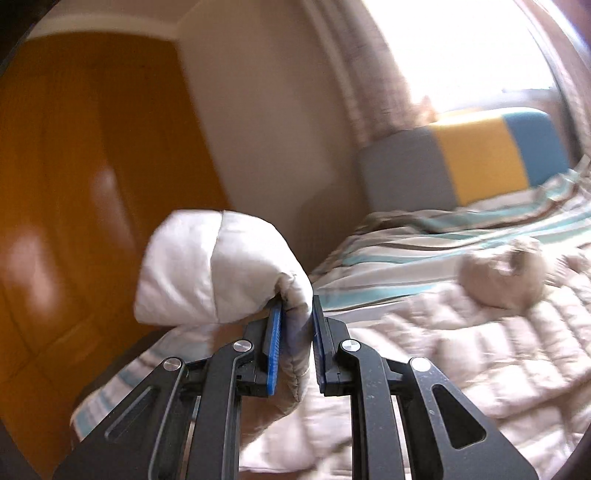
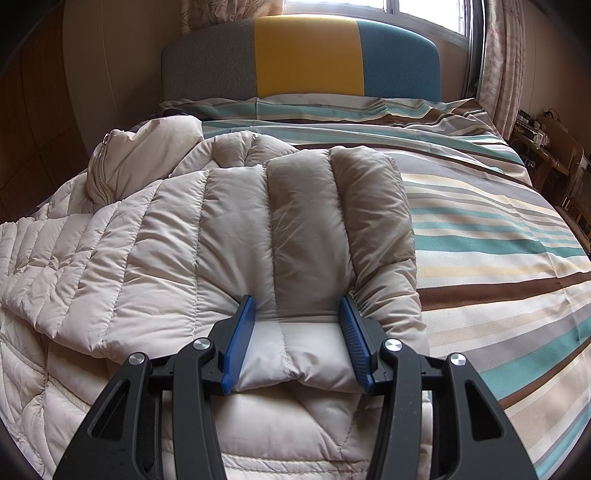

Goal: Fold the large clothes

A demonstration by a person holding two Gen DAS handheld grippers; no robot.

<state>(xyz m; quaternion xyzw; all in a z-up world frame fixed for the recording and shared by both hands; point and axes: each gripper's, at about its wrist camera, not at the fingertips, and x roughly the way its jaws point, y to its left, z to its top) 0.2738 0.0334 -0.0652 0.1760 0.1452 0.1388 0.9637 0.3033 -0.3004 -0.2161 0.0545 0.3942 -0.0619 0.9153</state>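
Note:
A large cream quilted down jacket (image 2: 155, 236) lies spread on the striped bed. One sleeve (image 2: 306, 206) is folded across its body. My right gripper (image 2: 297, 306) is open, its blue pads (image 2: 240, 343) straddling the sleeve's cuff end, low over the jacket. My left gripper (image 1: 297, 310) is shut on a puffy part of the jacket (image 1: 207, 269) and holds it lifted above the bed, near the bed's left edge. The rest of the jacket (image 1: 461, 350) shows blurred below in the left wrist view.
The bed has a striped teal, brown and cream cover (image 2: 480, 221) and a grey, yellow and blue headboard (image 2: 306, 55). An orange wooden door (image 1: 74, 184) stands left of the bed. A curtained window (image 2: 424, 11) lies behind. Wooden furniture (image 2: 554, 158) stands at the right.

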